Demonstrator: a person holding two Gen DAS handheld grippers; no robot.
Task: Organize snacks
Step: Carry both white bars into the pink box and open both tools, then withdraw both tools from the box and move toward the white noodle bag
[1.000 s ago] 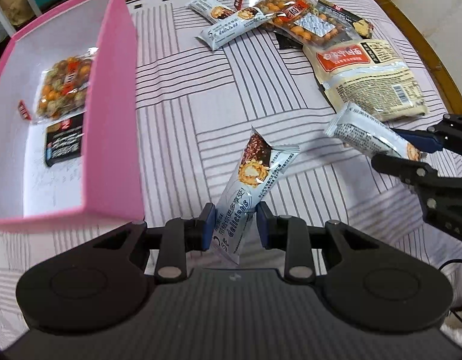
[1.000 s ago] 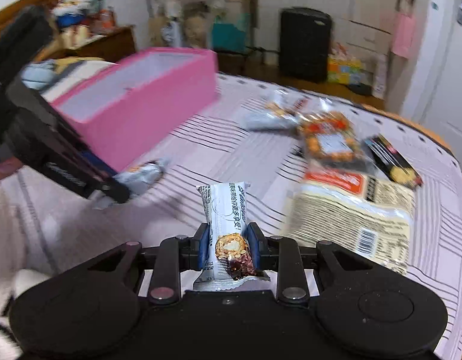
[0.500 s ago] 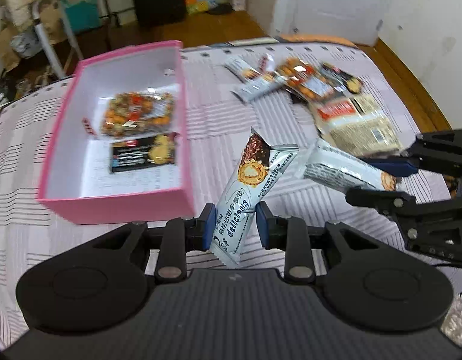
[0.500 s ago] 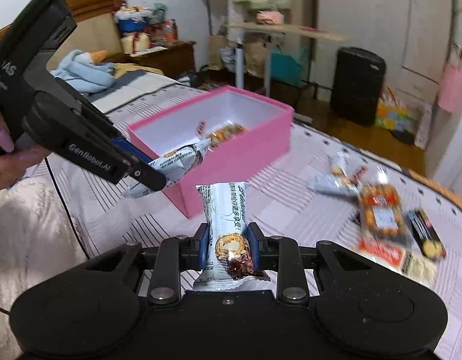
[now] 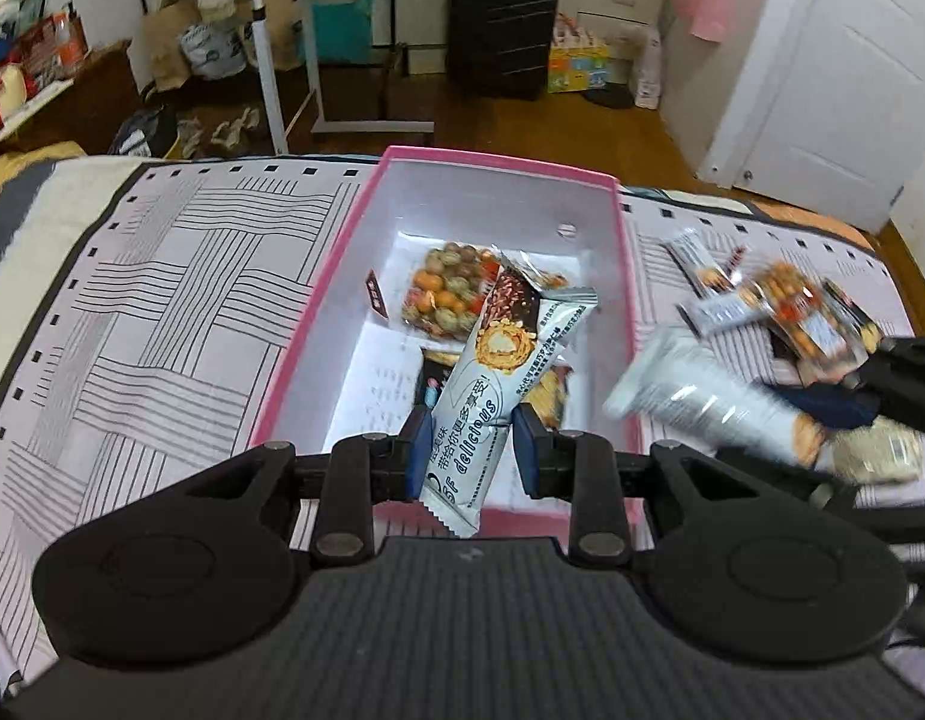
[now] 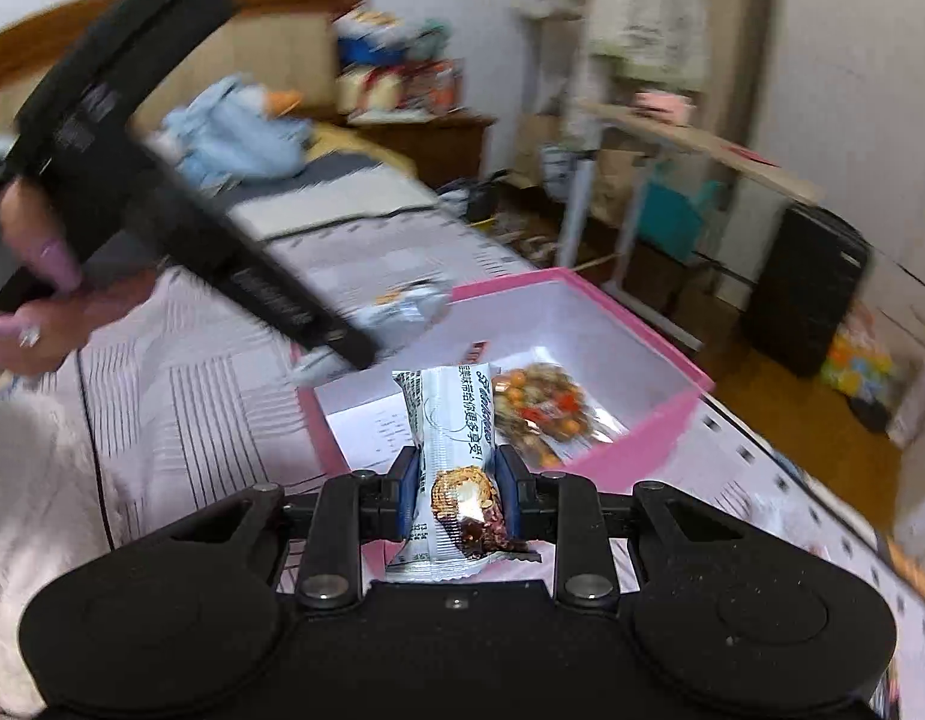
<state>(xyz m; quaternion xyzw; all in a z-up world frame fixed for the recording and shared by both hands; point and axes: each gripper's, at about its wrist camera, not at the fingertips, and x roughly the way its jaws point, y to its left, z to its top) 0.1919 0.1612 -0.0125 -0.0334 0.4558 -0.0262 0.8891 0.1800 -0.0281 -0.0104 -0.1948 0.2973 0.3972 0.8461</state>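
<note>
Both snack bars carried over to the pink box [image 5: 624, 276], up from the striped cloth [image 5: 162, 312] where they hung a second ago.

Left tool [image 5: 469, 443] clamped narrow on a silver snack bar [image 5: 504, 378], now poised above the near end of the box instead of out over the open cloth. Right tool [image 6: 456, 495] likewise closed on a second silver bar [image 6: 456, 426], brought in from the loose pile [image 5: 786, 312] toward the box's right wall, blurred with motion. Inside the box already: a clear bag of mixed nuts [image 5: 447, 294] and a dark packet [image 5: 429, 387], mostly hidden behind the bar. Carry stage judged nearly over; release into the box looks like the next step, with several packets left on the cloth to the right.
</note>
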